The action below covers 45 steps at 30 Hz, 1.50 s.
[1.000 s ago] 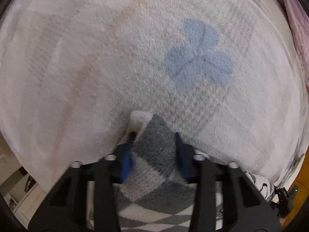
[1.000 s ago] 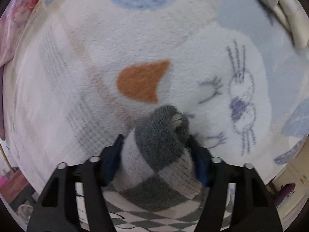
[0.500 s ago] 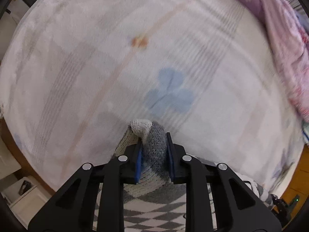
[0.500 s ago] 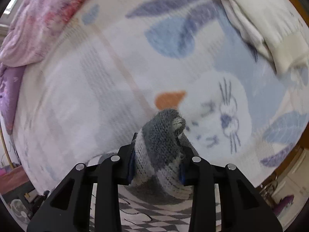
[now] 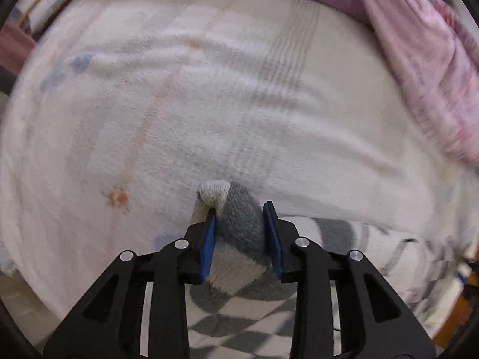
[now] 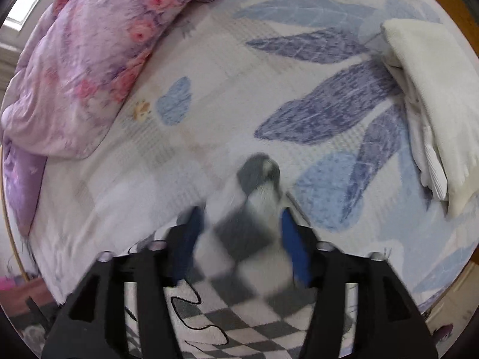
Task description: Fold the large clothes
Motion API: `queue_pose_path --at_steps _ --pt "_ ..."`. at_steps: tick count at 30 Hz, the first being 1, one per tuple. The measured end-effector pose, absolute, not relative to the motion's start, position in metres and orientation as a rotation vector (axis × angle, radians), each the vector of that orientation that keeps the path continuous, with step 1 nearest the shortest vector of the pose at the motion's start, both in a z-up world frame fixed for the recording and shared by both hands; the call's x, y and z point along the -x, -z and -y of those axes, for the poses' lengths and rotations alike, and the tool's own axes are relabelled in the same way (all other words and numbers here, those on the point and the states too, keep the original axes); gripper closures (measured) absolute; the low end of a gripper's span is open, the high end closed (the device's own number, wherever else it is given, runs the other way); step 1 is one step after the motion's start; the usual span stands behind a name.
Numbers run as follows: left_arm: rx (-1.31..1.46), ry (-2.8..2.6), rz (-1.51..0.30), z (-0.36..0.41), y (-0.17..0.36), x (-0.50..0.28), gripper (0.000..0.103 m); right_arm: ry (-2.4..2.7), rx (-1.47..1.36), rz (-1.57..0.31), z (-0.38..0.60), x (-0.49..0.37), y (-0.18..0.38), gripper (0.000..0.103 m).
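Observation:
A grey-and-white checkered knit sweater (image 5: 239,233) is pinched in both grippers above a fleece blanket on a bed. My left gripper (image 5: 241,209) is shut on a bunched corner of the sweater; the rest hangs below and trails right. My right gripper (image 6: 242,218) holds another bunched corner of the sweater (image 6: 254,197); its jaws stand wider here and the view is blurred. The checkered body with a black line drawing (image 6: 194,320) hangs under the fingers.
The white fleece blanket (image 5: 209,104) with blue leaf prints (image 6: 323,113) covers the bed. A pink floral quilt (image 6: 89,59) lies at the left of the right view and at the right of the left view (image 5: 419,59). A folded cream garment (image 6: 428,95) lies at the right.
Both grippers have lifted the sweater corners well above the blanket and swung forward. The bed now looks farther away, with the quilt and cream garment in view. The right jaws look wider.

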<state>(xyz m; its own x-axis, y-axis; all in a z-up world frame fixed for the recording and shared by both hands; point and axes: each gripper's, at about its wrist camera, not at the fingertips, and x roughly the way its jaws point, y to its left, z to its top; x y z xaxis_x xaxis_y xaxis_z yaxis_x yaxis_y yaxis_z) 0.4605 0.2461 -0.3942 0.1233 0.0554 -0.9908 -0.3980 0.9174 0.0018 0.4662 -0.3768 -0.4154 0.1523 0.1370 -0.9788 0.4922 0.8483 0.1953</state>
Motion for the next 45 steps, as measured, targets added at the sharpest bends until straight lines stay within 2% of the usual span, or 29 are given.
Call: queue_pose_path --at_steps 1,2,3,4,5,6,8,12,14,19,23,27,28,33,36,38,40,41,43,45 --pt "0.267 -0.352 -1.391 -0.244 0.391 -0.456 0.064 0.258 -0.511 -1.382 0.371 -0.463 0.409 0.042" --pt "0.232 -0.376 -1.353 -0.242 0.387 -0.453 0.063 0.225 -0.461 -1.34 0.362 -0.458 0.4 0.043" --pt "0.183 -0.411 -1.291 -0.238 0.38 -0.447 0.065 0.172 -0.39 -1.294 0.348 -0.454 0.391 0.048" --pt "0.14 -0.436 -1.258 -0.236 0.375 -0.444 0.08 0.129 -0.331 -1.274 0.336 -0.452 0.386 0.07" --pt "0.1 -0.464 -1.228 -0.235 0.37 -0.441 0.087 0.077 -0.275 -1.251 0.319 -0.448 0.38 0.08" --pt "0.08 -0.487 -1.2 -0.236 0.365 -0.441 0.09 0.035 -0.256 -1.221 0.307 -0.444 0.376 0.08" --pt "0.099 -0.494 -1.13 -0.241 0.35 -0.438 0.091 -0.067 -0.25 -1.174 0.285 -0.438 0.371 0.088" --pt "0.154 -0.358 -1.099 -0.218 0.345 -0.442 0.096 -0.227 -0.222 -1.1 0.227 -0.435 0.38 0.09" --pt "0.18 -0.271 -1.082 -0.191 0.355 -0.442 0.096 -0.325 -0.308 -1.112 0.202 -0.44 0.405 0.09" --pt "0.245 -0.099 -1.105 -0.119 0.423 -0.441 0.096 -0.418 -0.378 -1.154 0.156 -0.439 0.474 0.09" --pt "0.103 -0.098 -0.981 -0.102 0.47 -0.427 0.098 -0.436 -0.271 -0.97 0.148 -0.42 0.491 0.093" --pt "0.104 -0.055 -0.941 -0.128 0.464 -0.421 0.1 -0.386 -0.143 -0.969 0.164 -0.421 0.487 0.094" --pt "0.058 -0.098 -0.936 -0.141 0.465 -0.42 0.1 -0.362 -0.115 -0.981 0.173 -0.424 0.491 0.103" --pt "0.005 -0.203 -0.941 -0.219 0.466 -0.419 0.1 -0.205 -0.107 -1.016 0.28 -0.433 0.494 0.103" --pt "-0.031 -0.163 -0.945 -0.236 0.454 -0.416 0.1 -0.091 0.045 -0.995 0.318 -0.424 0.477 0.103" --pt "-0.104 -0.202 -0.942 -0.236 0.447 -0.413 0.1 -0.078 -0.005 -1.003 0.335 -0.417 0.467 0.103" --pt "-0.149 -0.4 -0.974 -0.251 0.437 -0.407 0.101 0.087 0.056 -1.033 0.337 -0.41 0.452 0.103" --pt "-0.141 -0.455 -0.985 -0.259 0.432 -0.403 0.102 0.137 0.02 -1.044 0.338 -0.405 0.441 0.095" --pt "0.014 -0.433 -0.974 -0.272 0.409 -0.384 0.102 0.002 -0.196 -1.032 0.327 -0.388 0.422 0.096" --pt "0.046 -0.353 -0.946 -0.251 0.396 -0.37 0.102 -0.141 -0.155 -1.042 0.273 -0.372 0.411 0.096"
